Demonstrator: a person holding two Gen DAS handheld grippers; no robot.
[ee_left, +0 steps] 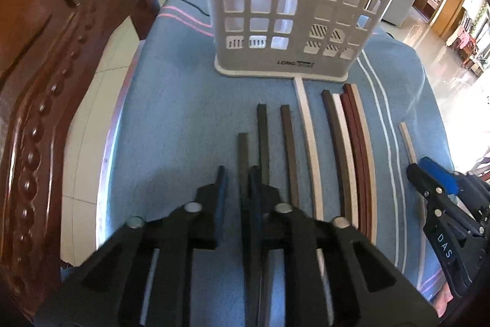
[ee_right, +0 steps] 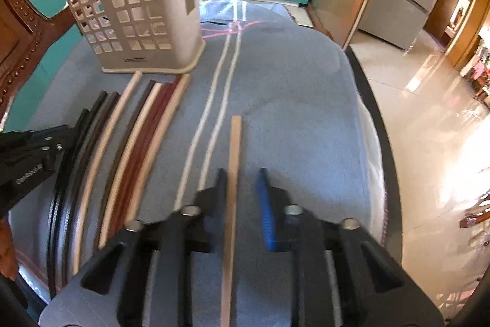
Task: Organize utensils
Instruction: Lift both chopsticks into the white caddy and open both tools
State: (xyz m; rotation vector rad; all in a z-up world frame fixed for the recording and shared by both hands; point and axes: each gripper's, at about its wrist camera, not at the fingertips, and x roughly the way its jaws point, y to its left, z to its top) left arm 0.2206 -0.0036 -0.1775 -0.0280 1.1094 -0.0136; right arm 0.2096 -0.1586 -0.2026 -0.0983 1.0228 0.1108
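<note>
On the blue cloth: my two grippers sit low over a row of chopsticks, holder at the far end.
Cloth: blue towel (ee_left: 171, 100) with pale and pink stripes, spread over the work surface.
Holder: grey perforated caddy (ee_left: 294, 5) standing upright on the cloth, just beyond the stick tips; also seen at upper left of the right wrist view (ee_right: 134, 11).
Sticks: about nine chopsticks lying flat, roughly parallel, tips pointing toward the holder.
Dark sticks: three dark ones (ee_left: 262, 137) on the left of the row.
White stick: one (ee_left: 309, 137) with its tip touching the holder's base.
Cluster: dark, white, red-brown and tan sticks (ee_left: 352, 143) packed side by side.
Tan stick: lone one (ee_right: 234, 173) lying well apart to the right, past the pale stripes.
Left gripper (ee_left: 237, 173): jaws partly open, low over the cloth; the right finger overlaps the shortest dark stick. I cannot tell whether anything is gripped.
Right gripper (ee_right: 242, 176): jaws open, straddling the tan stick, which runs between the fingers close to the left one; the blue pad (ee_right: 265, 210) on the right finger stands clear of it.
Surroundings: carved wooden chair (ee_left: 39, 81) at left, tiled floor (ee_right: 428, 112) at right.
</note>
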